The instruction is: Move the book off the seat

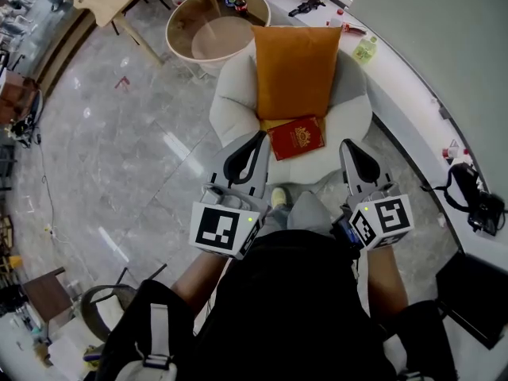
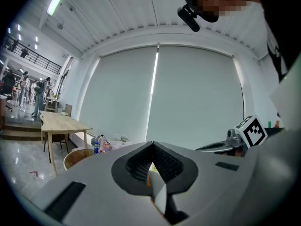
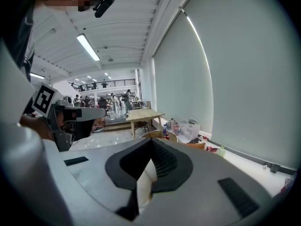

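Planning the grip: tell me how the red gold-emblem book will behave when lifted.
The red gold-emblem book looks thin, so probably light. Its flat cover seems stiff. Flat on the padded white seat, it should not roll.

Cushion (image 1: pixel 295 70) blocks behind; seat (image 1: pixel 230 94) front open.

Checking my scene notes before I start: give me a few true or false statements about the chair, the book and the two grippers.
1. The red book lies on the seat of the white chair. True.
2. The orange cushion lies on the floor. False: it leans against the chair's back.
3. The left gripper holds the book. False: its jaws are shut with nothing between them.
4. The right gripper is shut and empty. True.
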The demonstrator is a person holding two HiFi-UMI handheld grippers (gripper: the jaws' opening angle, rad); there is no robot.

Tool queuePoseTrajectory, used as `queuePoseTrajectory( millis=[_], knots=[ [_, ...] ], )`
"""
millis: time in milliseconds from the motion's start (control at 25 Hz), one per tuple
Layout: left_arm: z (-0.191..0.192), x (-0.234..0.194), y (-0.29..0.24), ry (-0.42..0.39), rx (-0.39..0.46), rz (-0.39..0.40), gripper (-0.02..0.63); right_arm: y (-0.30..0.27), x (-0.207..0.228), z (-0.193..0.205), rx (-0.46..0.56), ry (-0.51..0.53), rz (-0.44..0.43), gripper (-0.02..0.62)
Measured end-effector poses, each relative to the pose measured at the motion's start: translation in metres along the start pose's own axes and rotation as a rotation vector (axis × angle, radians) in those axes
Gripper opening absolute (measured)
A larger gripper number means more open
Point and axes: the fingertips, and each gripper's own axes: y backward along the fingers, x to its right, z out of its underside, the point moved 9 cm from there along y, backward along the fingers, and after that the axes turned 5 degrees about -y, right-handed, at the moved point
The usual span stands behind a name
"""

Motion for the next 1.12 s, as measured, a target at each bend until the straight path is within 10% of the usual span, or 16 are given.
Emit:
queuePoseTrajectory(
  millis=[1120],
  knots=[
    [0.024, -0.025, -0.034, 0.043, -0.088, -0.116, 0.011, -0.045, 0.057, -0.005, -0.052, 0.019, -0.024, 0.011]
  ],
)
